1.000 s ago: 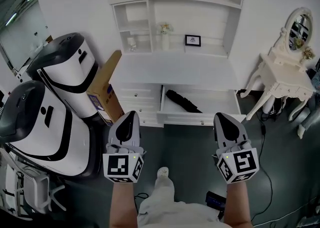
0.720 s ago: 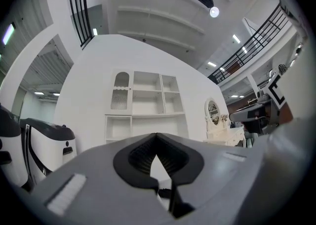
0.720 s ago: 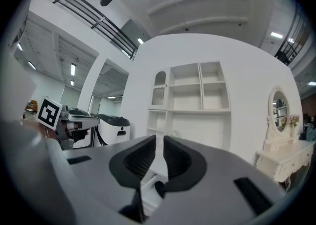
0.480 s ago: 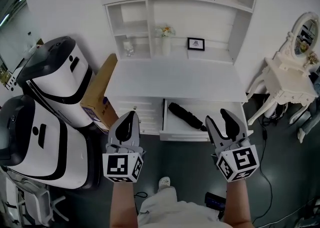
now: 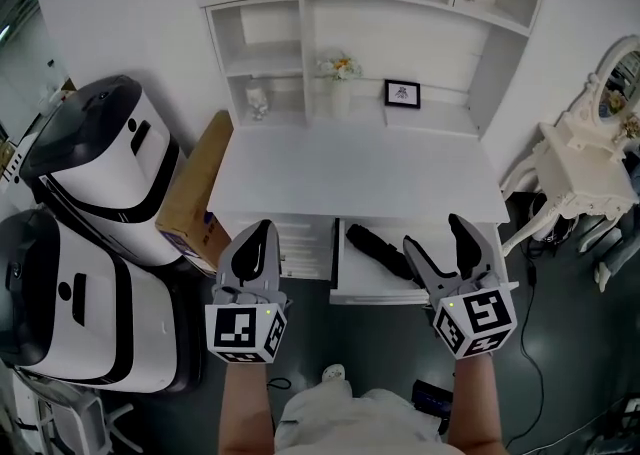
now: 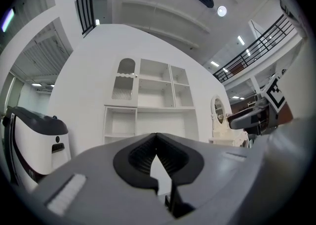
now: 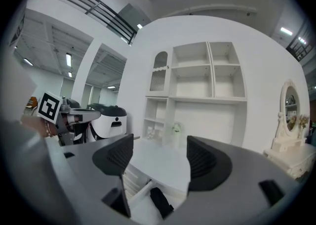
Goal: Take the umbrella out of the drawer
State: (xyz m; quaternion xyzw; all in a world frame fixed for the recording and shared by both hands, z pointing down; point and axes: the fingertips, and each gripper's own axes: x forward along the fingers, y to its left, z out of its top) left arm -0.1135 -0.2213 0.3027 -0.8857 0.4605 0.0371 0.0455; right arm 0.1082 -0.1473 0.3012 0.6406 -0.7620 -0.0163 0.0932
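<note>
Right gripper (image 5: 436, 235) mid-opening, wide, seemingly empty

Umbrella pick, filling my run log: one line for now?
umbrella: in open drawer, untouched | right gripper: jaws just opening, nothing between | left gripper: shut, empty

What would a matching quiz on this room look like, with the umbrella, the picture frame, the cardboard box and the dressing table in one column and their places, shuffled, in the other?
Things:
1. umbrella
2. picture frame
3. cardboard box
4. dressing table

Places:
A. on the shelf at the back of the desk
B. to the right of the desk
C. in the open drawer
D. beside the desk's left end

Pairs: 1-C, 2-A, 3-D, 4-B
</note>
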